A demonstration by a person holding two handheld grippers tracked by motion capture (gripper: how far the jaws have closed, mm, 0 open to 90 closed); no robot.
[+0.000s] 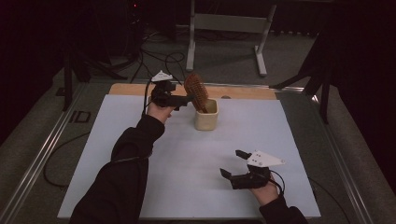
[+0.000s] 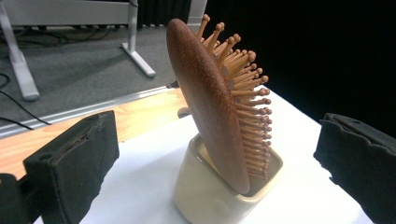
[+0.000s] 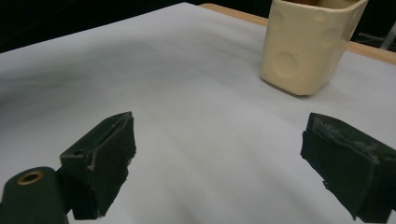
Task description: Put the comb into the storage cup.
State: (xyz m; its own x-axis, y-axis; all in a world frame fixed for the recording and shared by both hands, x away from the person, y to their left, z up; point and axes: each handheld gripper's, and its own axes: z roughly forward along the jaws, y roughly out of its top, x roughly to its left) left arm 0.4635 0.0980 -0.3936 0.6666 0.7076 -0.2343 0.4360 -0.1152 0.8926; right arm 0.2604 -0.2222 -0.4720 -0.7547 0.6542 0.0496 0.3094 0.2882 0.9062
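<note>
Hairbrush parked head-up in the cream cup

Hairbrush [image 2: 212,112] is the thing in hand here, but going from the near edge outward, the right gripper [image 1: 232,164] comes first. It hovers low over the white sheet [image 1: 187,163] at the person's side of the table, its jaws spread wide with nothing between them (it looks to be waiting its turn, kept well apart from the work so it blocks nothing).

Farther out, near the middle of the sheet's far half, stands the cream cup [image 1: 206,116]. The wooden brush rests inside it, its narrow end down in the cup and its paddle head rising above the rim, leaning toward the left gripper's side, with the pegs facing away from that gripper. The cup's wall is what props it; that tilt seems stable enough for the brush to stand alone.

Beside the brush head is the left gripper [image 1: 187,99], held level. Its jaws are wide apart, one to each side of the brush without touching it, so the brush appears to be released.

Beyond the sheet a strip of bare wooden tabletop [image 1: 243,92] shows, then the dark floor with a grey stand [image 1: 229,23].
</note>
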